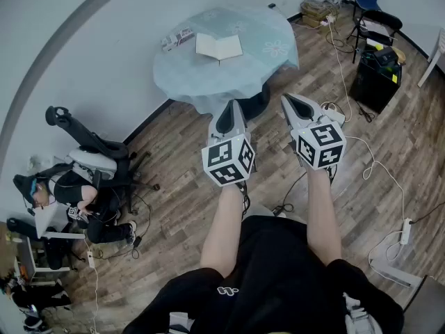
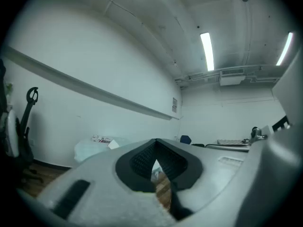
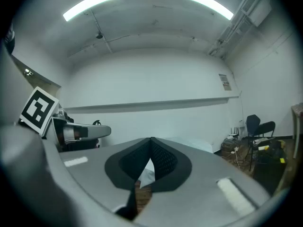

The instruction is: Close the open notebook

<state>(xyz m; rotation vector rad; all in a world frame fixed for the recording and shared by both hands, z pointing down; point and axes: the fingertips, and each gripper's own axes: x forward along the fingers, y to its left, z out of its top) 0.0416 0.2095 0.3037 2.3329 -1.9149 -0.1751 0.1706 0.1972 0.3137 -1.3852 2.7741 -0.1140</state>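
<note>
Facing a round surface (image 1: 268, 44) draped in pale blue cloth, a person stands on the wooden floor (image 1: 188, 193) with 2 tools held level and aimed ahead. The open notebook (image 1: 219, 46) lies flat near the middle of that surface, well apart from both tools and straight beyond their tips, a little to the left of the line between them. The left hand-held gripper (image 1: 232, 104) points almost directly at it and looks the nearer of the 2, while the right hand-held gripper (image 1: 287, 98) sits off to the book's right. Each has its jaws drawn together at the tips, with nothing between them. The notebook's spread runs crosswise to the approach and slightly tilted, and its spine points roughly toward the person, so closing it would likely mean folding 1 side over the other. Its pages look pale cream, and no writing can be made out at this range. A small printed packet (image 1: 178, 39) rests just beside it on the left
</note>
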